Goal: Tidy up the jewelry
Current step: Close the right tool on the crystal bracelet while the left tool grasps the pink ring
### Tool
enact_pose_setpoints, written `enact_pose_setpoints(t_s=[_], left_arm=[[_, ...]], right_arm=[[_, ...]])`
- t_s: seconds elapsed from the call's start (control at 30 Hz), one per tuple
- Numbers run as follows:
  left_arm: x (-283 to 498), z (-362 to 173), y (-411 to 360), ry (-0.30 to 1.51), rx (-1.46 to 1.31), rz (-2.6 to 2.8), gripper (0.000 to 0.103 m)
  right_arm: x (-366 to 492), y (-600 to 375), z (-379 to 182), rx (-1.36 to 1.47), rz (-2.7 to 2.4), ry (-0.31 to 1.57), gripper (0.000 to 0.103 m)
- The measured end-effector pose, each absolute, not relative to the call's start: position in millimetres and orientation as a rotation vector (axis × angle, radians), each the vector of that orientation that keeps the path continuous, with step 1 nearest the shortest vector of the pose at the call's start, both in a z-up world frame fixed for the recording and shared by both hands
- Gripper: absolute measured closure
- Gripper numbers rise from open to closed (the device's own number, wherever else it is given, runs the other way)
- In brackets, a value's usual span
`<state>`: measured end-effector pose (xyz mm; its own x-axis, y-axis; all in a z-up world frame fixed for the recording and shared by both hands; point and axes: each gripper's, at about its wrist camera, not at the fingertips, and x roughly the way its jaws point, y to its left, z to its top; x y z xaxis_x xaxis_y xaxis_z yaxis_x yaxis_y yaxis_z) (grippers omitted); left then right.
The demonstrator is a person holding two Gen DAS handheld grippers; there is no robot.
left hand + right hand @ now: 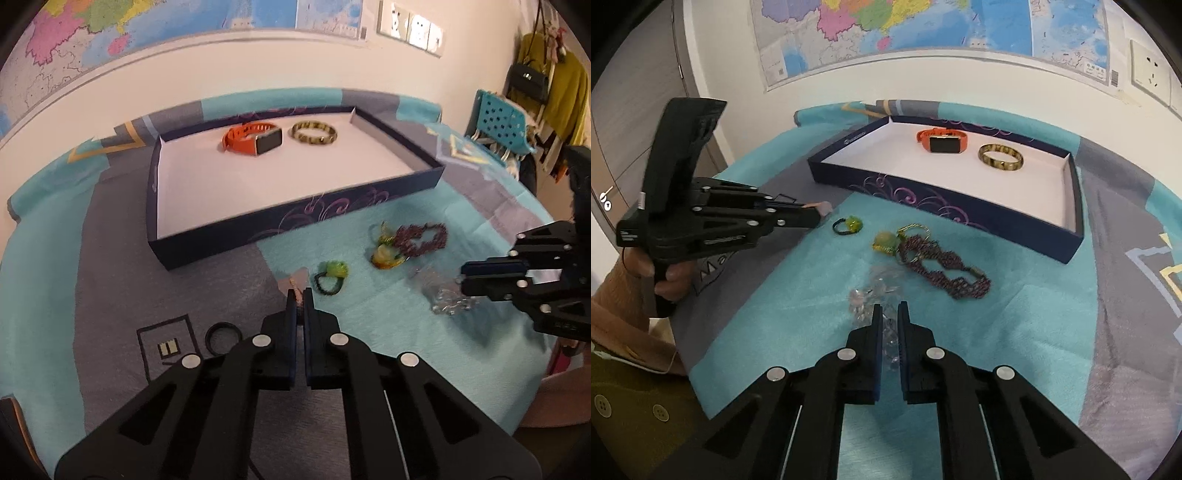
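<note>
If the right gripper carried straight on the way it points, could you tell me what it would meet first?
The right gripper is already shut on the clear crystal bracelet; beyond that, probably the purple beaded bracelet, though depth is unclear.

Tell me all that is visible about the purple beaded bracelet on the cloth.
The purple beaded bracelet looks woven from many small dark purple beads into a flat band with wavy edges, forming a closed loop with an open middle. It lies flat on the turquoise part of the cloth, outside the dark blue box and near its front wall. One end touches or overlaps a yellow-green ornament with a gold ring. Neither gripper touches it.
</note>
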<state>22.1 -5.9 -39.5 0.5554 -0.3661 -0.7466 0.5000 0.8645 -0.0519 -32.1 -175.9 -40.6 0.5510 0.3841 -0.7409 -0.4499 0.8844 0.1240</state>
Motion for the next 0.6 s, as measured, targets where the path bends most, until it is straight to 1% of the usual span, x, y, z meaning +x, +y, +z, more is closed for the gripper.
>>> enact_pose_setpoints(t_s=[0.23,0.3,0.33,0.37,0.4,0.53,0.57,0.6], left_arm=[[20,-27,-1,0.812,0.147,-0.535,0.099],[19,-26,-1,0.809,0.142,-0.539,0.099],[19,-26,-1,0.808,0.141,-0.541,0.099],[19,-27,-1,0.809,0.141,-0.54,0.1],[19,-27,-1,0.811,0.141,-0.541,0.099],[19,-28,-1,0.816,0.137,-0.543,0.1],[19,-28,-1,0.816,0.136,-0.542,0.1],[19,-29,-1,0.817,0.135,-0.542,0.1]], right_arm=[[-28,-182,-31,-0.017,0.508,0.832,0.097],[-27,-180,-32,-0.011,0.499,0.842,0.094],[-27,-179,-32,0.001,0.503,0.831,0.08],[-27,-178,-32,0.002,0.506,0.829,0.057],[-27,-176,-33,-0.008,0.505,0.831,0.051],[-23,-162,-43,-0.059,0.5,0.866,0.049],[-21,-158,-46,-0.078,0.492,0.876,0.054],[-21,-156,-49,-0.088,0.487,0.884,0.06]])
